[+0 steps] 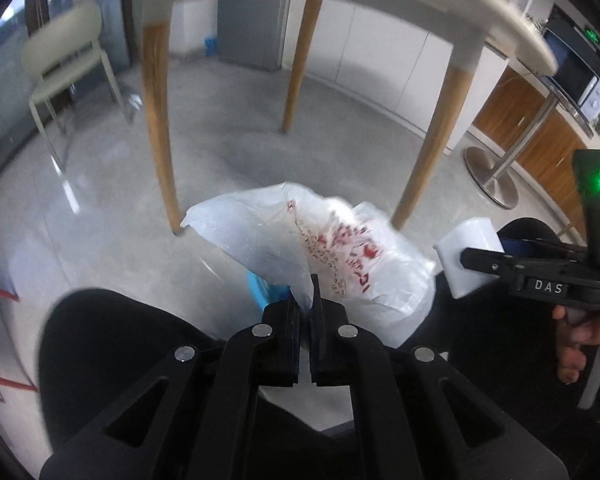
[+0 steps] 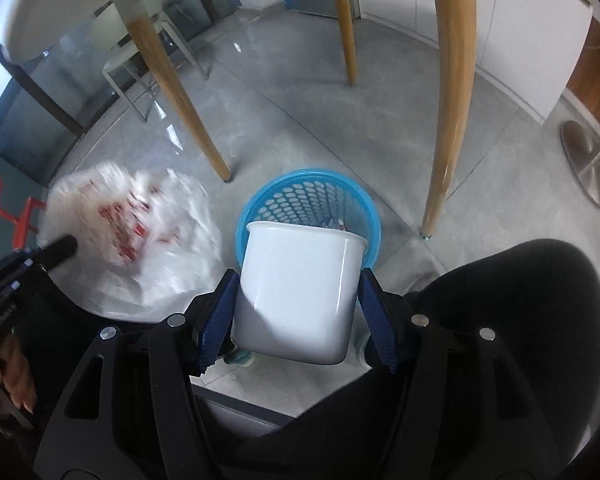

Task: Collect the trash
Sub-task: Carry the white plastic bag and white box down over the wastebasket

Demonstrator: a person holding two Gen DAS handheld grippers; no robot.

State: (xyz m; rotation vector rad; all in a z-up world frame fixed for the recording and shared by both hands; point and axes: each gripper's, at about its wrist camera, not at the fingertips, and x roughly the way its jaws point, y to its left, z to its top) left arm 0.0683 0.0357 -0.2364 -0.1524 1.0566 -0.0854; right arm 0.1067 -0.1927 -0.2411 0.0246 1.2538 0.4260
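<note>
My left gripper (image 1: 306, 296) is shut on the edge of a white plastic bag (image 1: 332, 248) with red print and holds it up above the floor. The bag also shows blurred in the right wrist view (image 2: 140, 240). My right gripper (image 2: 296, 300) is shut on a white cup (image 2: 300, 288), tilted with its mouth toward a blue mesh waste basket (image 2: 312, 196) on the floor just beyond it. Something small lies inside the basket. In the left wrist view the bag hides most of the basket (image 1: 266, 290), and the cup (image 1: 466, 258) is at the right.
A white table (image 1: 500, 0) with wooden legs (image 1: 158, 128) stands over the grey floor ahead. A pale chair (image 1: 66, 64) is at the back left. A metal pedestal base (image 1: 490, 172) and wooden cabinets (image 1: 540, 132) are at the right. The person's dark knees (image 2: 520, 308) flank the basket.
</note>
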